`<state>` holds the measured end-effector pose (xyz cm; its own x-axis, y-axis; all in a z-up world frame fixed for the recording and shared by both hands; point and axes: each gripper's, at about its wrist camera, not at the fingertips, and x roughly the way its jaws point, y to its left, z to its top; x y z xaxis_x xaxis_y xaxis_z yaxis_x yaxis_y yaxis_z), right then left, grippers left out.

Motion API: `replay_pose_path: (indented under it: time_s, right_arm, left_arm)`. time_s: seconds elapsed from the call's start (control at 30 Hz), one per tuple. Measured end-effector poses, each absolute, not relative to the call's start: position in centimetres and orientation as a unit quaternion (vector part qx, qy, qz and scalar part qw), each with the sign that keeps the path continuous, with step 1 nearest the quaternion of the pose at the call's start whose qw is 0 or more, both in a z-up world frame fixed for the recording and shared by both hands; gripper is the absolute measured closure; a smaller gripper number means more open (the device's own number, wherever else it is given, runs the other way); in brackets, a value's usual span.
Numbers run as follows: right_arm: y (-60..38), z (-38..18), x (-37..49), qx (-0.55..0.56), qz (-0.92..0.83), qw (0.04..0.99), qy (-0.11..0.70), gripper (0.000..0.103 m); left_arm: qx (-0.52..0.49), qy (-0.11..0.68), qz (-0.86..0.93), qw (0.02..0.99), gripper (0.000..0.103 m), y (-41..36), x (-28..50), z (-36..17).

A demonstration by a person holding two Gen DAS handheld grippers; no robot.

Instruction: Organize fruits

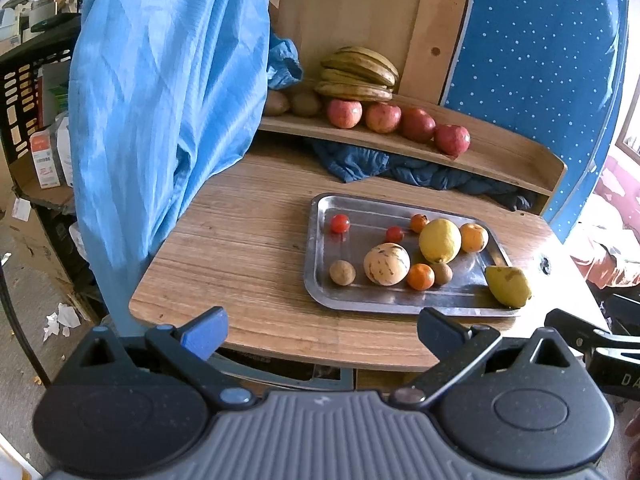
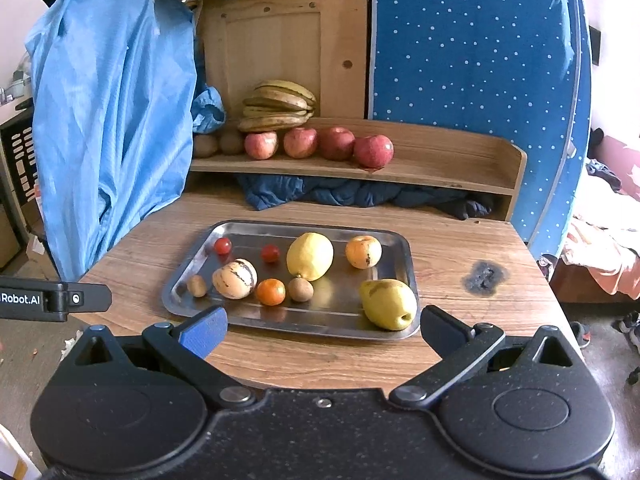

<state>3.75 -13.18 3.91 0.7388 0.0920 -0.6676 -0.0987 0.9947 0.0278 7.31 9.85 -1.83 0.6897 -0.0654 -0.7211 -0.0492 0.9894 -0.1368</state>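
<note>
A steel tray (image 1: 320,276) (image 2: 188,280) on the wooden table holds a lemon (image 1: 440,240) (image 2: 310,256), a striped pale melon (image 1: 387,264) (image 2: 235,279), a yellow-green pear (image 1: 509,286) (image 2: 388,304), oranges (image 1: 474,237) (image 2: 363,252), a small mandarin (image 1: 421,277) (image 2: 271,291), two cherry tomatoes (image 1: 340,223) (image 2: 222,245) and brown kiwis (image 1: 342,272) (image 2: 300,289). My left gripper (image 1: 322,330) hangs open at the table's front edge, short of the tray. My right gripper (image 2: 324,326) is open too, just in front of the tray near the pear.
A raised wooden shelf (image 1: 500,160) (image 2: 440,168) at the back carries several red apples (image 1: 383,117) (image 2: 300,142), bananas (image 1: 360,74) (image 2: 278,106) and kiwis (image 1: 306,103). Blue cloth (image 1: 160,100) (image 2: 112,120) hangs at the left. Dark fabric (image 2: 360,194) lies under the shelf. A burn mark (image 2: 485,276) scars the table.
</note>
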Motion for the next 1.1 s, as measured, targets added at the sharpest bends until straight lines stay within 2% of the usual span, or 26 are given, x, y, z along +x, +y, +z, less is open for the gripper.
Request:
replay_pose_path:
  time_s: [1.1]
  right_arm:
    - [-13.31,3.82,4.2,-0.005,0.05,0.932,0.358,0.001]
  left_arm:
    - [-0.072,0.396,-0.005,0.915,0.0,9.73,7.81,-1.96]
